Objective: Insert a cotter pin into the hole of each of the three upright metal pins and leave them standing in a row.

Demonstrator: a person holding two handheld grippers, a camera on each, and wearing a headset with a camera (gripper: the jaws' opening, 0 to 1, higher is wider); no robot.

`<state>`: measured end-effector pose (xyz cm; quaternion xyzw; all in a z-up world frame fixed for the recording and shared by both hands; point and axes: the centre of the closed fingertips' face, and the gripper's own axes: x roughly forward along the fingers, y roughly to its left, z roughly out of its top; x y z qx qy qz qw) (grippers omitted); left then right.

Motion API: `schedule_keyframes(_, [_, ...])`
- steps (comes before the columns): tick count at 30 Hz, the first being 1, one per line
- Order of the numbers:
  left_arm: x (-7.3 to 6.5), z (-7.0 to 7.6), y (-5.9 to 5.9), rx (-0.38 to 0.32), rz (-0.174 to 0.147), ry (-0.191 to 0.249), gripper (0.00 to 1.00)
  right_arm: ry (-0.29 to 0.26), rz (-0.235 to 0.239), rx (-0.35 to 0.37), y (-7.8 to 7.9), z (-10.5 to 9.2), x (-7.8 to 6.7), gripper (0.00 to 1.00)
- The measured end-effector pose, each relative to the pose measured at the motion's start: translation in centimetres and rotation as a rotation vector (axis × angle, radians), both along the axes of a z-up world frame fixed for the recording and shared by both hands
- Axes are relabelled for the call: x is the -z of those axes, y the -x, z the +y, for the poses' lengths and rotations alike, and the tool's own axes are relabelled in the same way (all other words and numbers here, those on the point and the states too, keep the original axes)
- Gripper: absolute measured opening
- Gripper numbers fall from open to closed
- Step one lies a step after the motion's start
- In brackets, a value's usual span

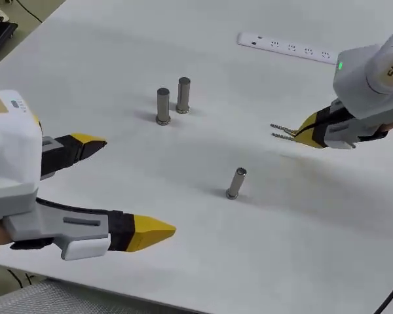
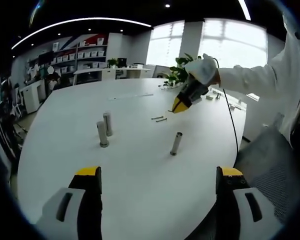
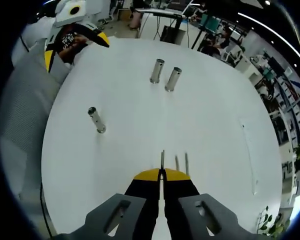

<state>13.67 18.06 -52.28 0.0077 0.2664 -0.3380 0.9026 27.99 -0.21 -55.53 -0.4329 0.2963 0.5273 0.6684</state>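
Two upright metal pins (image 1: pixel 163 104) (image 1: pixel 183 95) stand close together at the far middle of the white table (image 1: pixel 203 261). A third metal pin (image 1: pixel 236 182) stands apart, nearer to me. My right gripper (image 1: pixel 306 134) hovers to its right, shut on a thin cotter pin (image 3: pixel 162 159) that pokes out past the yellow tips. Two more cotter pins (image 3: pixel 176 162) (image 3: pixel 186 162) lie on the table just beside it. My left gripper (image 1: pixel 128 186) is at the near left, open, with nothing between its jaws. The three metal pins also show in the left gripper view (image 2: pixel 103 134) (image 2: pixel 176 143).
A white power strip (image 1: pixel 288 47) lies at the far right of the table. The table's near edge (image 1: pixel 118 294) runs below my left gripper. Shelves and desks stand in the room beyond.
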Motion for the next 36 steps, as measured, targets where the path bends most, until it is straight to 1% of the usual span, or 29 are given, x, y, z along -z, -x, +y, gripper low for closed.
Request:
schedule_keyframes(3, [-0.8,-0.7,-1.1,-0.007,-0.013,0.038,0.91,-0.030,-0.050,-0.002,0.9,0.1,-1.4,0.00])
schedule_keyframes(5, [-1.6,-1.6,-2.0,0.001,-0.038,0.074,0.88,-0.051,-0.074,-0.002,1.7,0.4,-2.3,0.00])
schedule_keyframes(7, [-2.4,-2.6,-2.7,0.005,-0.039,0.125,0.84,-0.078,-0.082,-0.005,2.4,0.8,-2.9,0.00])
schedule_keyframes(9, [-2.9,-3.6,-3.1,0.030,-0.042,0.149,0.82,-0.099,-0.095,-0.003,3.3,1.0,-3.6,0.00])
schedule_keyframes(11, [-3.2,-4.2,-3.6,0.043,-0.047,0.152,0.81,-0.117,-0.116,-0.005,4.2,1.2,-4.3,0.00])
schedule_keyframes(13, [-3.3,-5.1,-4.1,0.070,-0.051,0.150,0.80,-0.141,-0.130,0.003,4.5,1.3,-4.8,0.00])
schedule_keyframes(14, [-3.4,-5.3,-4.3,0.077,-0.051,0.150,0.79,-0.156,-0.136,0.007,5.1,1.5,-5.0,0.00])
schedule_keyframes(16, [-3.4,-5.9,-4.6,0.098,-0.048,0.152,0.76,-0.161,-0.151,0.006,5.7,1.5,-5.1,0.00])
schedule_keyframes(17, [-3.5,-6.4,-4.7,0.113,-0.043,0.161,0.74,-0.162,-0.171,0.005,6.0,1.6,-5.2,0.00])
schedule_keyframes(18, [-3.5,-6.7,-4.7,0.126,-0.038,0.167,0.71,-0.161,-0.181,0.005,6.3,1.6,-5.2,0.00])
schedule_keyframes(19, [-3.7,-7.6,-4.5,0.138,-0.036,0.172,0.70,-0.166,-0.194,0.005,6.7,1.7,-5.3,0.00])
schedule_keyframes(20, [-3.7,-8.1,-4.5,0.150,-0.031,0.174,0.69,-0.172,-0.194,0.007,7.0,1.8,-5.3,0.00])
schedule_keyframes(22, [-3.5,-8.7,-4.8,0.171,-0.022,0.165,0.69,-0.187,-0.195,0.001,7.8,2.3,-5.3,0.00])
schedule_keyframes(23, [-3.5,-9.0,-4.9,0.185,-0.019,0.162,0.67,-0.176,-0.217,-0.015,8.1,2.5,-5.3,0.00])
schedule_keyframes(25, [-3.6,-9.8,-4.9,0.216,-0.010,0.171,0.60,-0.162,-0.236,-0.029,8.4,2.6,-5.2,0.00])
schedule_keyframes(26, [-3.7,-10.1,-5.0,0.224,-0.008,0.177,0.58,-0.168,-0.224,-0.026,8.8,2.8,-5.2,0.00])
schedule_keyframes(27, [-3.8,-10.6,-5.0,0.236,-0.004,0.193,0.55,-0.184,-0.192,-0.031,9.4,3.2,-5.0,0.00])
schedule_keyframes(28, [-3.9,-11.0,-4.9,0.247,0.006,0.204,0.52,-0.197,-0.203,-0.031,9.6,3.5,-5.3,0.00])
schedule_keyframes(29, [-3.9,-11.5,-4.8,0.261,0.023,0.220,0.50,-0.188,-0.217,-0.045,9.9,3.7,-5.3,0.00])
schedule_keyframes(31, [-3.8,-12.0,-4.9,0.274,0.028,0.222,0.44,-0.185,-0.234,-0.051,10.2,4.1,-5.4,0.00])
schedule_keyframes(33, [-3.7,-12.5,-4.8,0.287,0.039,0.226,0.38,-0.206,-0.217,-0.049,10.7,4.6,-5.7,0.00])
schedule_keyframes(34, [-3.6,-12.7,-4.7,0.293,0.049,0.232,0.36,-0.226,-0.224,-0.046,10.8,4.9,-6.0,0.00])
schedule_keyframes(35, [-3.6,-12.9,-4.5,0.299,0.066,0.241,0.34,-0.225,-0.228,-0.047,11.0,5.1,-6.2,0.00])
schedule_keyframes(36, [-3.6,-12.9,-4.5,0.300,0.069,0.245,0.32,-0.225,-0.232,-0.048,11.1,5.2,-6.4,0.00])
